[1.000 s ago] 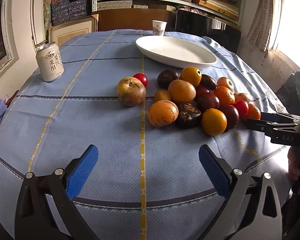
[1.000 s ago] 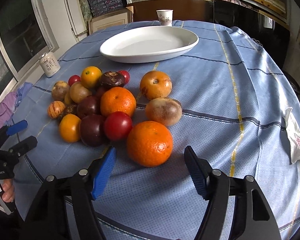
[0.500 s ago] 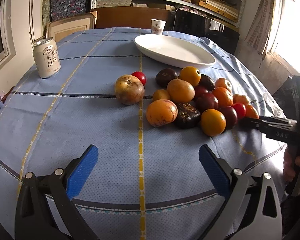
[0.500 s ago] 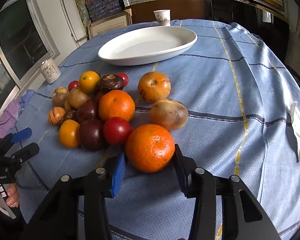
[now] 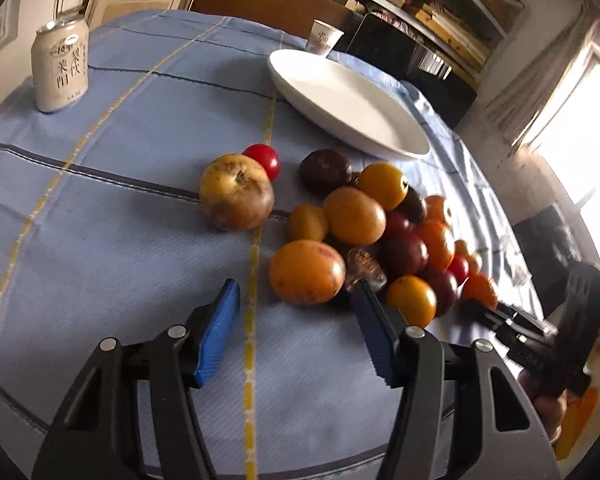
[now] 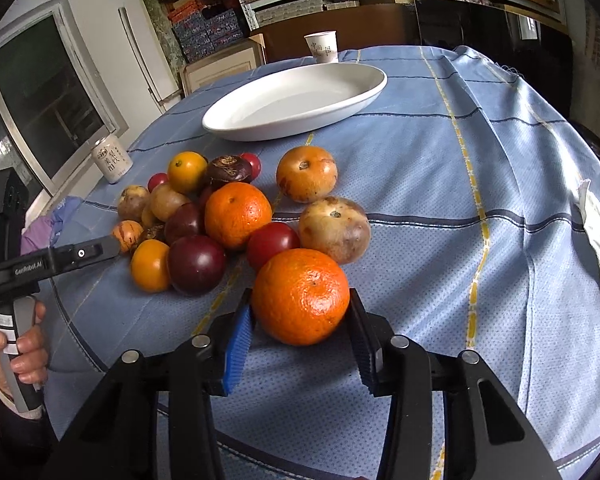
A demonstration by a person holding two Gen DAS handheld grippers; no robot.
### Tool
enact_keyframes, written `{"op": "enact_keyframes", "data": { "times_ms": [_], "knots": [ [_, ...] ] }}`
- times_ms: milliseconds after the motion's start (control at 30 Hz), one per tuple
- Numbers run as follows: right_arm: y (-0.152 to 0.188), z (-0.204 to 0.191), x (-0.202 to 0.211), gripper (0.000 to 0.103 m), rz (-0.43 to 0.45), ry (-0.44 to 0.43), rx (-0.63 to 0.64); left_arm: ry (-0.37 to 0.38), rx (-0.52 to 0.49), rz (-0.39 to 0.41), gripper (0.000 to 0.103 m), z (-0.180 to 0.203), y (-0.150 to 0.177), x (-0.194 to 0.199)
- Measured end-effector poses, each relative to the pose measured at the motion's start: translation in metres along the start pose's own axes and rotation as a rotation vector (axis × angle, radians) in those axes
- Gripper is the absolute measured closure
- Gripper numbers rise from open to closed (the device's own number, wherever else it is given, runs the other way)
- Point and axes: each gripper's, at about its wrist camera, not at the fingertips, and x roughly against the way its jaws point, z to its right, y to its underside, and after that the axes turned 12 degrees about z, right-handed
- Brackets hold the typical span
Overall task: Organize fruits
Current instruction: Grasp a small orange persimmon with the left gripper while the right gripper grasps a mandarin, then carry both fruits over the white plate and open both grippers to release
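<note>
Blue tablecloth, right claw clamping orange, left claw closing, empty

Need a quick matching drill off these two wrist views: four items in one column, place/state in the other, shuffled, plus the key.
Items
1. big orange
2. white dish
3. drink can
4. paper cup

Places/states
A. stands just behind the dish
B. pinched between the right gripper pads
C. empty, beyond the fruit pile
D. upright, alone near the table edge by the window

Pairs: 1-B, 2-C, 3-D, 4-A
</note>
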Motion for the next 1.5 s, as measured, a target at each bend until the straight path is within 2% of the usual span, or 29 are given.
{"op": "enact_keyframes", "data": {
  "times_ms": [267,433,667,900,1000,1133,1233,1333,1500],
  "knots": [
    [0.002,0.000,0.000,0.057,0.000,-0.001,0.000,-0.028,0.011,0.001,0.046,0.003,-0.008,-0.014],
    [0.002,0.000,0.000,0.057,0.000,-0.001,0.000,-0.029,-0.032,-0.003,0.062,0.012,-0.008,-0.016],
    [0.002,0.000,0.000,0.057,0.000,-0.001,0.000,-0.101,-0.111,0.024,0.063,0.026,-0.005,-0.012],
    [0.000,0.000,0.007,0.057,0.026,0.007,-0.002,-0.086,-0.140,0.071,0.063,0.026,-0.006,0.014],
    [-0.013,-0.001,0.020,0.057,0.054,-0.025,-0.014,-0.066,-0.156,0.087,0.063,0.029,-0.017,0.024],
    [-0.054,-0.013,0.023,0.057,0.113,-0.038,0.044,-0.015,-0.203,0.109,0.063,0.046,-0.056,0.023],
    [-0.098,-0.022,-0.004,0.057,0.146,-0.037,0.087,-0.005,-0.244,0.114,0.063,0.062,-0.094,0.002],
    [-0.129,-0.019,-0.048,0.057,0.113,-0.029,0.078,0.008,-0.260,0.078,0.063,0.075,-0.131,-0.041],
    [-0.151,-0.005,-0.123,0.057,0.037,0.022,0.050,-0.055,-0.260,-0.007,0.063,0.073,-0.161,-0.110]
  ]
}}
